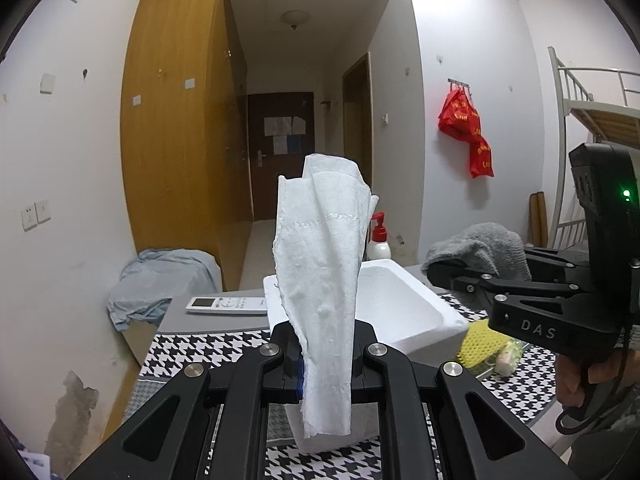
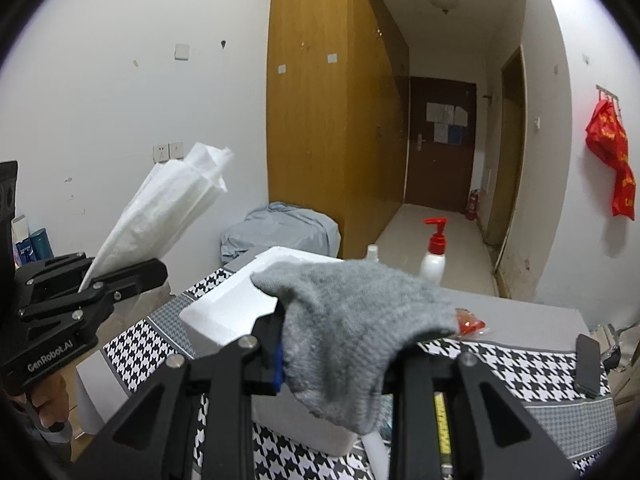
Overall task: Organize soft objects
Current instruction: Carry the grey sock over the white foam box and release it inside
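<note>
From the left wrist camera, the left gripper (image 1: 326, 354) has its jaws pinched tight on a strip of white tissue paper (image 1: 324, 264), which stands upright out of the jaws and droops a little below them. Behind the paper sits a white foam box (image 1: 404, 304) on a black-and-white checked tablecloth (image 1: 208, 350), with a white remote control (image 1: 228, 305) at the far edge of the table and a pump bottle with a red top (image 1: 379, 242) beyond the box. To the right, the right gripper (image 1: 448, 276) is held above the table by a hand (image 1: 576, 380), a grey sock (image 1: 480, 248) draped over its tips.

From the right wrist camera, the right gripper (image 2: 336, 360) grips the grey sock (image 2: 352, 328) between narrowly spaced jaws; the sock hangs over the foam box (image 2: 224, 312). At left the left gripper (image 2: 120, 280) holds the tissue paper (image 2: 160, 212) tilted up, beside the box. A dark phone (image 2: 588, 364) lies on the cloth at right
</note>
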Demonstrator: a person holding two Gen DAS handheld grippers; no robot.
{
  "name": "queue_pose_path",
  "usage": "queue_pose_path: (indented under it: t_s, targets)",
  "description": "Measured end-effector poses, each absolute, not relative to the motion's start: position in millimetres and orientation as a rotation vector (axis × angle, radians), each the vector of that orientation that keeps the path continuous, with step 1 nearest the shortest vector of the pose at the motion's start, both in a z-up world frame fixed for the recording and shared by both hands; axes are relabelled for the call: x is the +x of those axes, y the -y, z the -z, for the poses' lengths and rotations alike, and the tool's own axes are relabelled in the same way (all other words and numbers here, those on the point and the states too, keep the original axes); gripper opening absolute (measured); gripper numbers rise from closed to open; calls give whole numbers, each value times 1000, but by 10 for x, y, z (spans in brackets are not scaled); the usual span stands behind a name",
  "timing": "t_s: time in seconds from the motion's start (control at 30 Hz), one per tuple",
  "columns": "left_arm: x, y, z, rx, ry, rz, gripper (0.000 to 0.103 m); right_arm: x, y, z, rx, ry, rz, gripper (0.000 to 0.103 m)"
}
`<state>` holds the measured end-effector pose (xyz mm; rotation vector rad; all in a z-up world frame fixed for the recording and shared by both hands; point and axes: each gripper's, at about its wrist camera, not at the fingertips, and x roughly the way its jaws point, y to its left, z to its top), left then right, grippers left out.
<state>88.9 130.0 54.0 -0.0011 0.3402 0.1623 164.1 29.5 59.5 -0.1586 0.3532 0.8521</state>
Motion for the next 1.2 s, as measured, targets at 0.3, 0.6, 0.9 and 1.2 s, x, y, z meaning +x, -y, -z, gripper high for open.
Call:
queue_pose_path:
  t_s: [0.3, 0.6, 0.9, 1.2]
  targets:
    - [1038, -1426, -513, -18, -354, -158, 13, 1830, -545, -585, -174, -408, -880, 32]
    - [1113, -1525, -474, -28, -362, -160, 13, 1974, -768, -518, -205, -455, -891, 32]
    - [1183, -1591, -452, -34, -375, -161, 13, 1988, -839, -517, -211, -447, -885, 65]
    - [1208, -1575, -464, -39, -379, -163, 13, 1942, -839, -560, -219, -406, -886, 80]
